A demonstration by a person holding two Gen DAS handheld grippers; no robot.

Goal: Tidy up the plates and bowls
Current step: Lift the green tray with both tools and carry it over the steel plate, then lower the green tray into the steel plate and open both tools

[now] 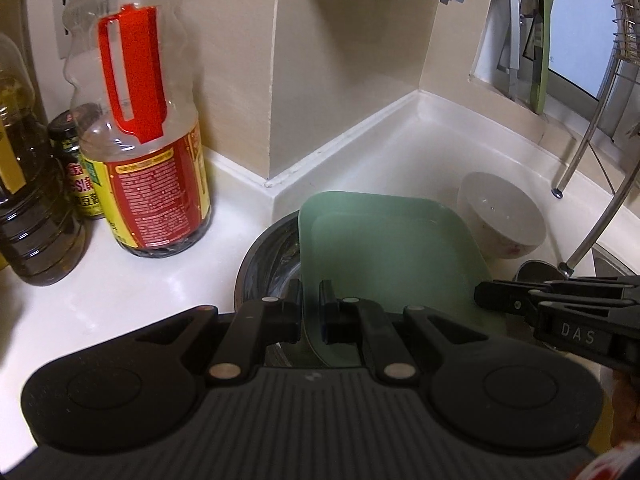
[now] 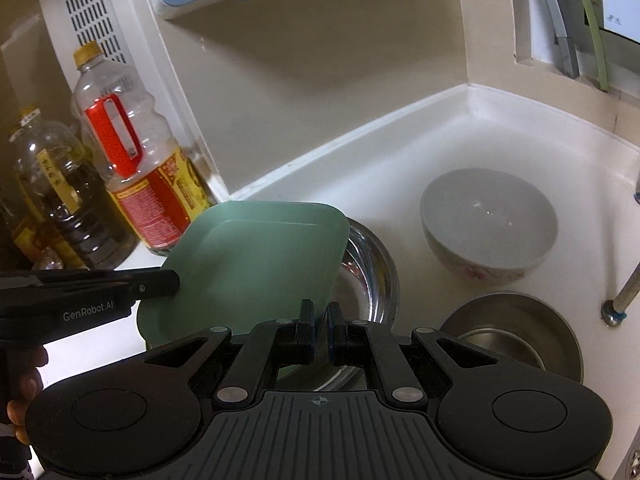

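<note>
Green plate held by both grippers over the steel basin

The square, pale green plate (image 2: 256, 264) with rounded corners tilts above the steel basin (image 2: 372, 280); the left gripper (image 1: 310, 312) and right gripper (image 2: 319, 328) each clamp its edge. A white bowl (image 2: 488, 224) sits beyond the basin, a small steel bowl (image 2: 516, 332) beside it.

The plate (image 2: 256, 264) lies over the large metal bowl (image 2: 372, 280), bottles (image 2: 136, 168) left, the ceramic bowl (image 2: 488, 224) right.
</note>
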